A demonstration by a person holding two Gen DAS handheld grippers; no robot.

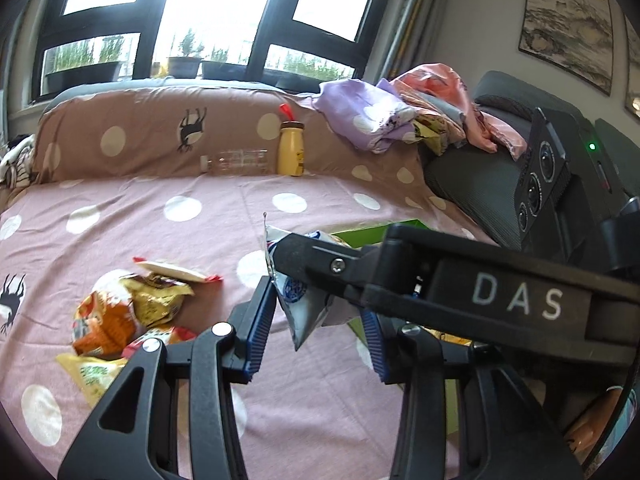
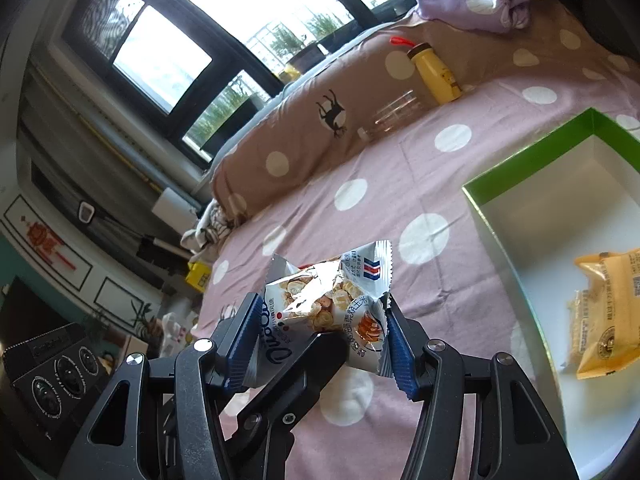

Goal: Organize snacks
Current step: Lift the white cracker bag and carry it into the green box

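Note:
A silver and white snack packet (image 2: 328, 300) printed with round crackers hangs in the air over the pink dotted bedsheet (image 2: 400, 172). My right gripper (image 2: 322, 316) is shut on it, one blue pad against each side. My left gripper (image 1: 316, 320) is shut on the same packet (image 1: 300, 304) from the other side. A finger of my right gripper (image 1: 304, 260) crosses the left wrist view from the right, onto the packet's top. A left finger (image 2: 320, 356) reaches in under the packet in the right wrist view. A green box (image 2: 532, 152) with a white inside lies to the right, holding a yellow packet (image 2: 608, 312).
A heap of orange, gold and yellow snack packets (image 1: 120, 312) lies on the sheet to the left. At the back, against the brown dotted bolster, stand a yellow bottle (image 1: 291, 152) and a clear bottle (image 1: 236, 162) on its side. Bunched clothes (image 1: 400, 116) lie at the back right.

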